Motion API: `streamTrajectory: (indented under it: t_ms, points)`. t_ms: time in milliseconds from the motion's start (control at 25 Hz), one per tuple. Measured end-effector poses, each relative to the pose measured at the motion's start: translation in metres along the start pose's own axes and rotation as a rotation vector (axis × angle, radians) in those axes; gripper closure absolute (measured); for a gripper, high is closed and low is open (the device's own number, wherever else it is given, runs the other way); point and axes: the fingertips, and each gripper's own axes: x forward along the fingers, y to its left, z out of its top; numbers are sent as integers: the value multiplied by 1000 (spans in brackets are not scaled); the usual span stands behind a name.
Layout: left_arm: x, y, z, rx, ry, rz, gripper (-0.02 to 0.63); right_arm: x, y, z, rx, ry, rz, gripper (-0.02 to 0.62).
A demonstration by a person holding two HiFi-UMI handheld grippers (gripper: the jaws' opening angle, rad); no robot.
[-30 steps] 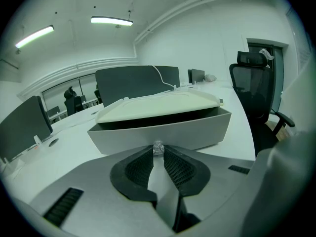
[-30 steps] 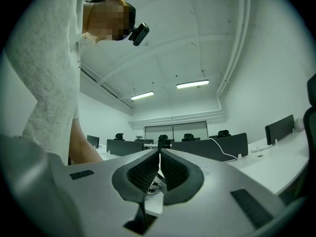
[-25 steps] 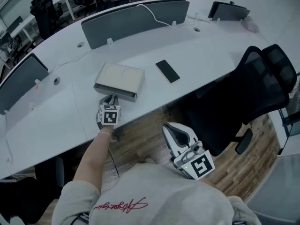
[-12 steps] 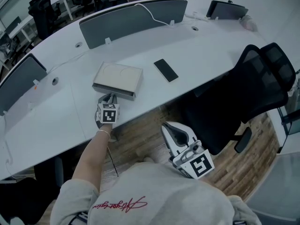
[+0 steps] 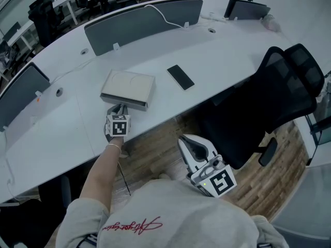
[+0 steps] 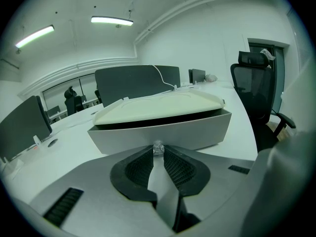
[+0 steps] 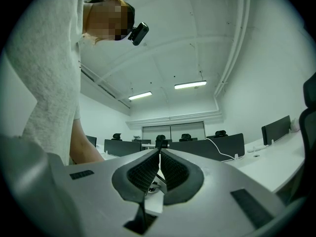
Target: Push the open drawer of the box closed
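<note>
While the person stands at the curved white desk [image 5: 62,133], the left gripper [image 5: 120,109] sits at the near face of the box [image 5: 128,87], which lies on the desk close to its front edge. Its jaws are pinched almost together on the small clear knob [image 6: 157,147] of the drawer [image 6: 163,133]. A dark gap shows under the box top. A black phone [image 5: 180,77] lies to the right, apart. The right gripper [image 5: 187,141] hangs off the desk, jaws together, empty, near the black chair [image 5: 279,102].
</note>
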Motion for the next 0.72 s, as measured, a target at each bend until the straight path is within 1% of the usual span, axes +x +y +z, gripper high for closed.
streamTrajectory:
  t_ms: [720]
  points:
    - [7, -2, 4, 15, 0, -18, 528, 1, 2, -1, -7, -1, -20, 574]
